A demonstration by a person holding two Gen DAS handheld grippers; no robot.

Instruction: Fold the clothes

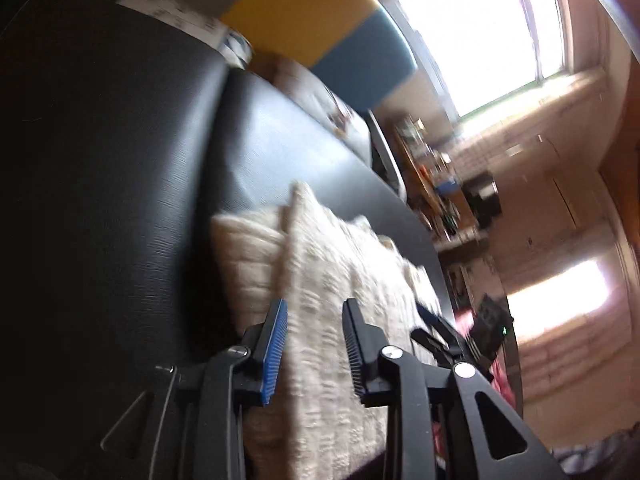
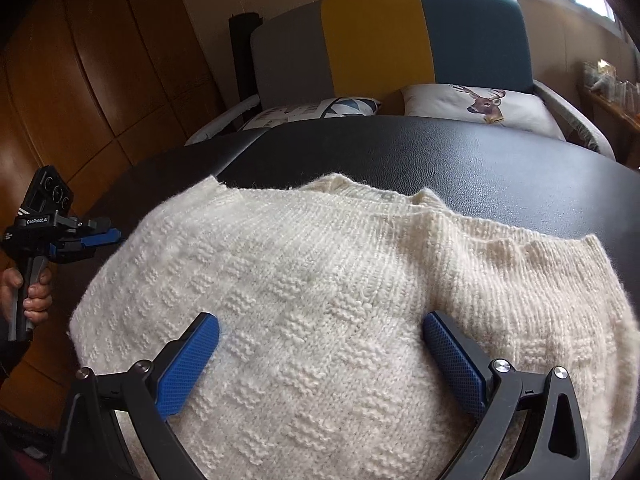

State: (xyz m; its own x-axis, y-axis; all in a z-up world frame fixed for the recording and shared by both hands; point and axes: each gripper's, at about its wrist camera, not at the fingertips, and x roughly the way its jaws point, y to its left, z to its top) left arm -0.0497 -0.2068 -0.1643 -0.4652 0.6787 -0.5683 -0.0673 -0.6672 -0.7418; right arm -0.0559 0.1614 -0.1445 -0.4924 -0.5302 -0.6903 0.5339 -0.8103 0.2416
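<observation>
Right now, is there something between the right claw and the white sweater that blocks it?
Nothing visible does. The right claw is open directly over the white sweater, which lies on the black table. The left claw is off the sweater's left edge.

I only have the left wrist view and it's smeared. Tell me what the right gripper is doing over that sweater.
Observer: The right gripper is open, with its fingers spread above the middle of the cream sweater and gripping nothing.
Operator: Give me the collar's direction.
Observer: The neckline lies on the far side, toward the deer cushion.
Operator: Now report where my left gripper sits.
Observer: The left gripper points in at the sweater's left edge.
</observation>
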